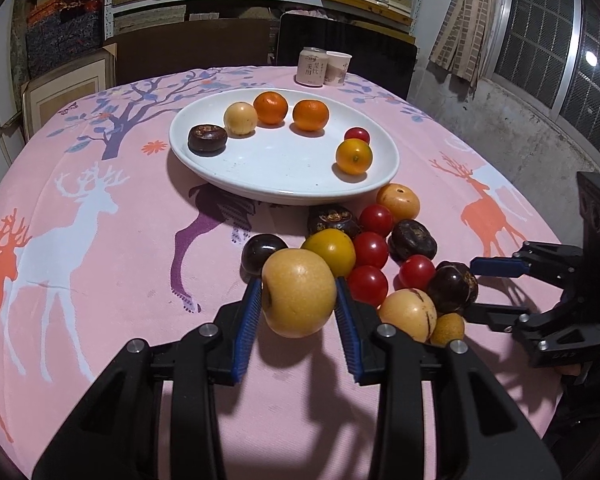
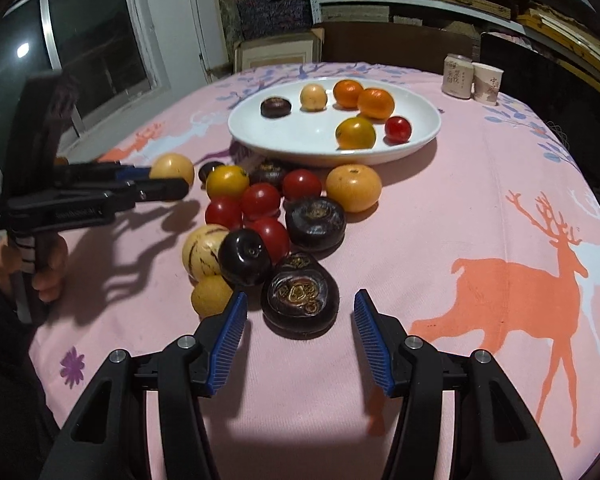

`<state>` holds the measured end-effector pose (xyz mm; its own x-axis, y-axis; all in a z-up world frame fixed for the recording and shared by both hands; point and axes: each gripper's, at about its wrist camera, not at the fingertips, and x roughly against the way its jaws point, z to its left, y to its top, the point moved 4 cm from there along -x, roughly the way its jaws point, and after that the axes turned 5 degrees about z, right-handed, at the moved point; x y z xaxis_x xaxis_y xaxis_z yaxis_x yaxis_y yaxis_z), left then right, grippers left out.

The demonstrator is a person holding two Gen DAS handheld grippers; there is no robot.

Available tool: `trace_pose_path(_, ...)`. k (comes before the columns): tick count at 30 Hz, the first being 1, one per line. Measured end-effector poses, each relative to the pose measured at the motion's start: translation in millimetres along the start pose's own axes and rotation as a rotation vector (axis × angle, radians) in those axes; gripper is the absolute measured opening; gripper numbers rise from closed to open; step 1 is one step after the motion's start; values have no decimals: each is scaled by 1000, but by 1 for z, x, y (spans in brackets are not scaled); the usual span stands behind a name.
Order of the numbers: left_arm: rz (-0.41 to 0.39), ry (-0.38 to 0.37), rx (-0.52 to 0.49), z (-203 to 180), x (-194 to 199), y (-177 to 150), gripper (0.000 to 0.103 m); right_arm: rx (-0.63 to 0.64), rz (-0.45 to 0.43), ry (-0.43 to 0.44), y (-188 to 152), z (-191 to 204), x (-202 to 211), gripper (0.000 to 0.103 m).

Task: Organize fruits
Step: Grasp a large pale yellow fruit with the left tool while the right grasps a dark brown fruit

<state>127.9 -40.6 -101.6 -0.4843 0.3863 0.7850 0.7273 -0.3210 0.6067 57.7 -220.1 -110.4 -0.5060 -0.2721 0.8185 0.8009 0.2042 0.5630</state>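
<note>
My left tool [image 1: 297, 295] grips the pale yellow fruit [image 1: 299, 293] beside the pile on the desk [image 1: 100, 320], my right tool [image 2: 300, 312] gapes empty; smooth skin may slip, scattering neighbouring fruits.

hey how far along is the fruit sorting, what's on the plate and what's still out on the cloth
Done: six fruits lie on the white plate: two oranges, a pale one, a dark one, a yellow one, a red one. In hand: the left gripper is shut on a pale yellow fruit. The right gripper is open beside a dark fruit. Left: the pile on the tablecloth, over a dozen fruits.
</note>
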Motion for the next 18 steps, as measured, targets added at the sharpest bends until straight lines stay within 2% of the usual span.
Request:
trace_pose_path(2,-1,-1,-2,0,1,0,36,-3,25,-1,0,0,-6,56)
trace_pose_path(12,20,5,-2,0,-3,-2,39,-10,30,23,3,2,-8,55)
trace_pose_path(14,61,-2,-6,-2,-10,-6,42,-14,29,29,4,2,-8,55)
trace_pose_path(16,83,37,-12,-2,-17,-7,54,-16,27,32,4,1,-8,55)
trace_pose_path(18,90,57,-14,-1,-22,-6,55,-18,24,37,4,0,-7,55)
